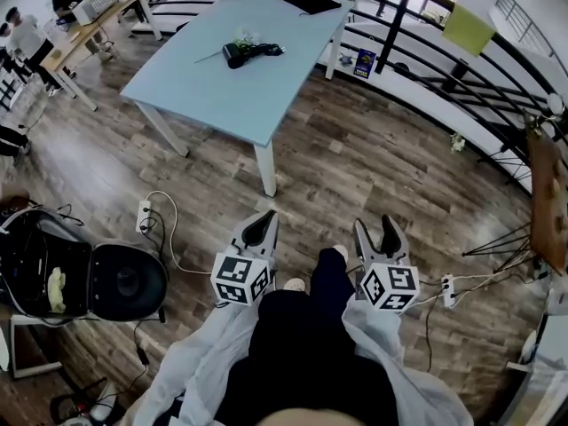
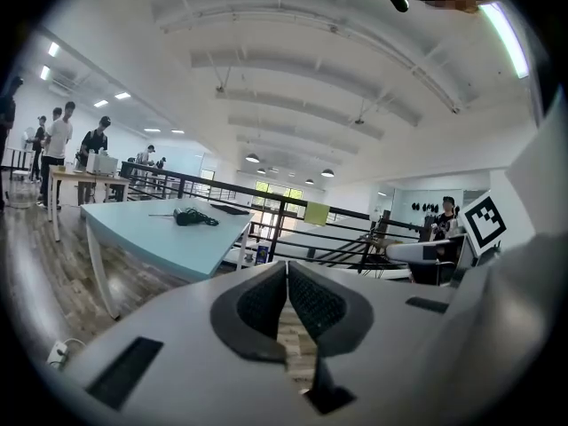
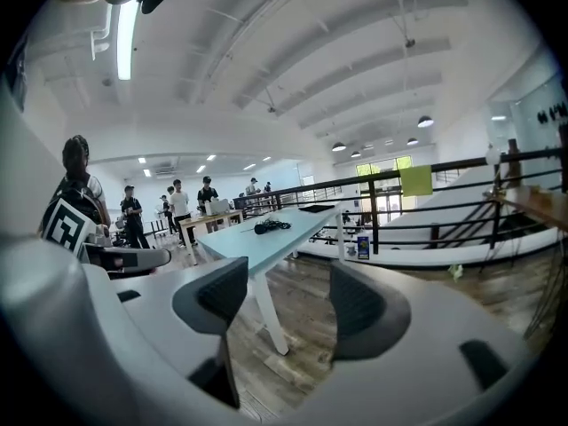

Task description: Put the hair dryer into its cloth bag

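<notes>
The black hair dryer point(image 1: 244, 51) with its coiled cord lies in the middle of a light blue table point(image 1: 204, 87), far ahead of me. A flat black cloth bag point(image 1: 307, 0) rests at the table's far end. Both grippers hang low near my knees, well short of the table. My left gripper point(image 1: 259, 229) is shut with nothing between its pads. My right gripper point(image 1: 377, 235) stands open and empty. In the left gripper view the hair dryer point(image 2: 188, 216) and bag point(image 2: 229, 209) show beyond the left gripper point(image 2: 287, 272). The right gripper view shows the hair dryer point(image 3: 266, 227) past the right gripper point(image 3: 286, 295).
An open black case point(image 1: 53, 278) and a power strip point(image 1: 144, 216) with cables lie on the wood floor at my left. A black railing point(image 1: 426, 60) runs behind the table. Several people stand by a wooden desk point(image 1: 80, 20) at the far left. A tripod point(image 1: 506, 238) stands at the right.
</notes>
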